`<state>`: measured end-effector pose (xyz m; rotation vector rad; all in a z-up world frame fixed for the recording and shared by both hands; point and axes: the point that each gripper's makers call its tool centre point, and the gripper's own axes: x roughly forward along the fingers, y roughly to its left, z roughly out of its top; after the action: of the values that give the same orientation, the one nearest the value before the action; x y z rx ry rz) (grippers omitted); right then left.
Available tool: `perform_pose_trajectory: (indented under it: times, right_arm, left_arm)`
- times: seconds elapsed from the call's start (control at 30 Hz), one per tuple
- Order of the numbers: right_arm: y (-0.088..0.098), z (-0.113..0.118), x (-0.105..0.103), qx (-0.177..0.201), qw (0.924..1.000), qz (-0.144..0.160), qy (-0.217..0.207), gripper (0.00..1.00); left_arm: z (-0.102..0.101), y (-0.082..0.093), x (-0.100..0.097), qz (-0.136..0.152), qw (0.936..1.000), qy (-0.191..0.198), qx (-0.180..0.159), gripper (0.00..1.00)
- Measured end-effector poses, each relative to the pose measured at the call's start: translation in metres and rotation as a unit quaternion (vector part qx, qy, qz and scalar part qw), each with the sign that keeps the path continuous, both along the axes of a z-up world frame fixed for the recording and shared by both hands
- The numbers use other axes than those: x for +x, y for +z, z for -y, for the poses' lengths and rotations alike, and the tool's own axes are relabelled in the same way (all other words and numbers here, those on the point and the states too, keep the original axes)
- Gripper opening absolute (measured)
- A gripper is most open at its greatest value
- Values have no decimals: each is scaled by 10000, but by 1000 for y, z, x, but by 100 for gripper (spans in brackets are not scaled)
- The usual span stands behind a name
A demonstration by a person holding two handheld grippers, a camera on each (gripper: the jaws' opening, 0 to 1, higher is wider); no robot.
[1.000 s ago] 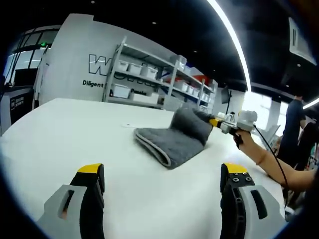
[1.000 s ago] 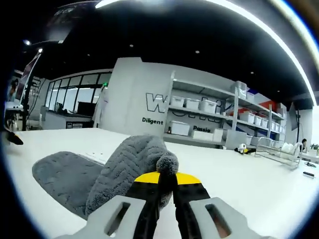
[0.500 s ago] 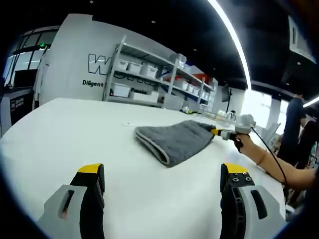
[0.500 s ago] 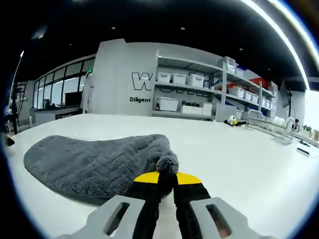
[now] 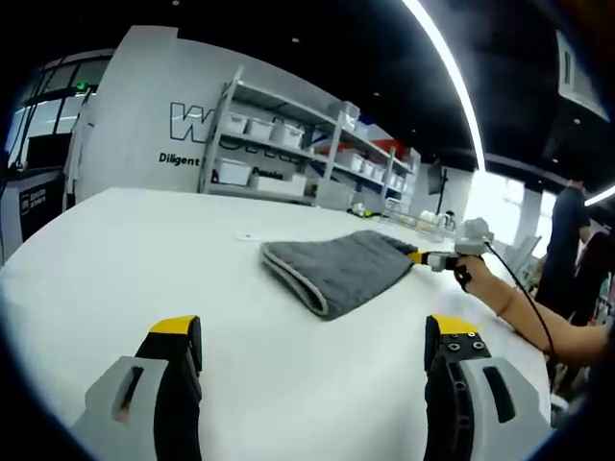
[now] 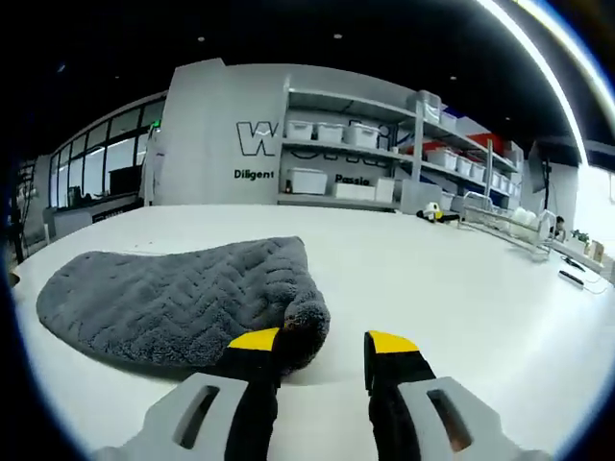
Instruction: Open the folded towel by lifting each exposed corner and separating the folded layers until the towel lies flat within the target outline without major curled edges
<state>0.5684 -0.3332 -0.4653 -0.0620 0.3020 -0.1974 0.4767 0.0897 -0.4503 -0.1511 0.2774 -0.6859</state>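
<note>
grey wall (image 6: 207, 125) (dark lettering), shelving (image 5: 288, 154) with white bins, ceiling light strip (image 5: 447, 72).

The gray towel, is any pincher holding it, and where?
No. The right gripper is open beside the towel corner, and the left gripper is open, far from it.

Broad white table (image 5: 115, 259) running from the foreground toward the back of a large indoor hall. Behind it, a pale grey wall (image 6: 207, 125) printed with large dark lettering, partly hidden, and a smaller word beginning "Diligent" (image 5: 179, 160). Against that wall, metal shelving (image 5: 288, 144) stocked with rows of white bins (image 6: 307, 180). Dark-framed windows (image 6: 106, 158) off to the left side. Black ceiling overhead, crossed by a long bright light strip (image 5: 447, 82). Dark-clothed person (image 5: 562, 240) standing at the far right. Small yellow and white object (image 6: 437, 213) sitting on the table's far end, too small to identify.
</note>
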Motion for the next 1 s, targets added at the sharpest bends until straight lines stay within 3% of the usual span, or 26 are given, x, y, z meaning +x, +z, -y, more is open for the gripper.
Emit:
perform_pose_trajectory:
  times: [0.2, 0.4, 0.5, 0.67, 0.87, 1.0]
  right_arm:
    - [6, -2, -9, -168, 9997, -182, -69, 46]
    - [11, -23, -13, -46, 9992, -287, 261, 58]
    - [16, -26, -16, -213, 9986, -386, 305, 67]
    - [30, -33, -17, -253, 9988, -89, 401, 85]
    - [25, -39, -8, -400, 9975, -284, 508, 98]
    - [30, -46, -7, -459, 9970, -116, 619, 99]
  left_arm:
    - [1, -1, -1, -15, 10000, -5, 4, 95]
    - [1, -2, -1, -36, 10000, -21, 17, 95]
    - [2, -1, -1, -28, 10000, -31, 15, 95]
    - [2, -1, -1, -26, 10000, -33, 4, 95]
    - [5, -1, -3, -26, 9999, -120, 89, 95]
    - [5, -1, -3, -20, 9999, -114, 102, 96]
